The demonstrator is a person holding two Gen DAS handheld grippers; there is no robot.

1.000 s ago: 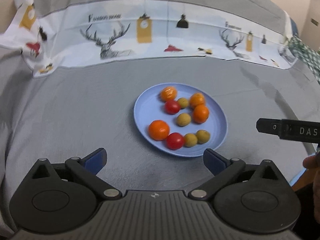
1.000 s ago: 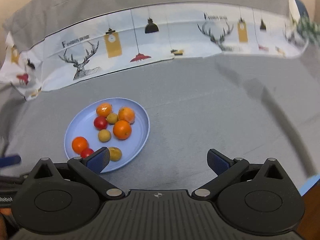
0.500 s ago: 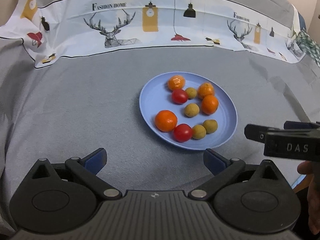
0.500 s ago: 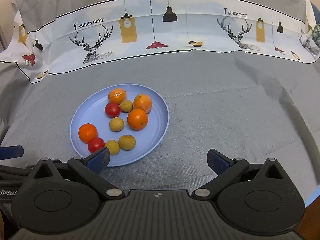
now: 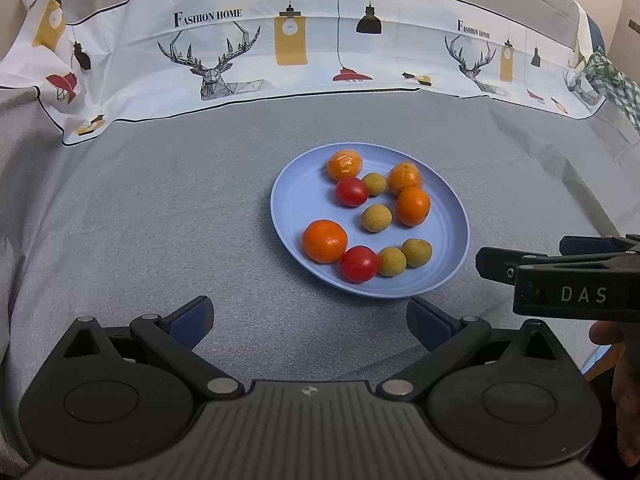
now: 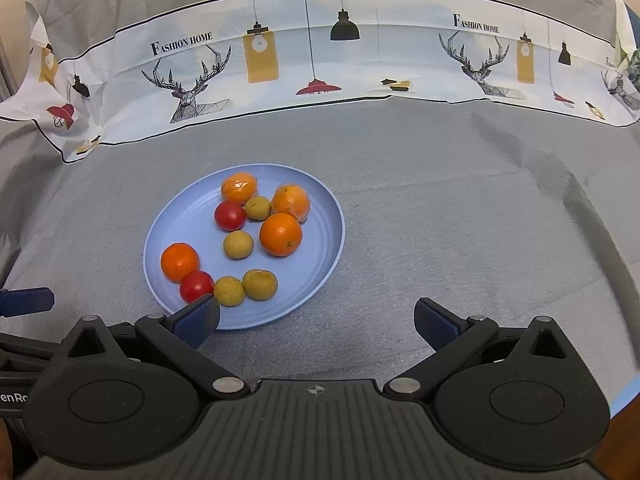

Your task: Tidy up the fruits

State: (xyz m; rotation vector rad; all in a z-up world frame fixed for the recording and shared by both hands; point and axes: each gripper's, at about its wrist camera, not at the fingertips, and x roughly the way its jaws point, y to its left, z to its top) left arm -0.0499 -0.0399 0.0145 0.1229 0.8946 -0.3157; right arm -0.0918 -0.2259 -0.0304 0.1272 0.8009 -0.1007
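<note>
A blue plate (image 5: 296, 204) on the grey cloth holds several oranges (image 5: 324, 241), two red tomatoes (image 5: 359, 264) and several small yellow-brown fruits (image 5: 376, 218). It also shows in the right wrist view (image 6: 188, 220). My left gripper (image 5: 310, 316) is open and empty, just short of the plate's near rim. My right gripper (image 6: 316, 318) is open and empty, to the right of the plate's near edge; its left finger (image 6: 198, 318) overlaps the rim. The right gripper's body (image 5: 560, 276) shows at the right of the left wrist view.
A white printed cloth (image 5: 300, 40) with deer and lamps runs along the back over the grey cover. A green checked cloth (image 5: 616, 84) lies far right. Grey cloth (image 6: 460, 220) spreads to the right of the plate.
Both grippers have tilted and shifted, so the plate sits lower and nearer in both views. The right gripper's body has come further into the left wrist view. The fruits have not moved.
</note>
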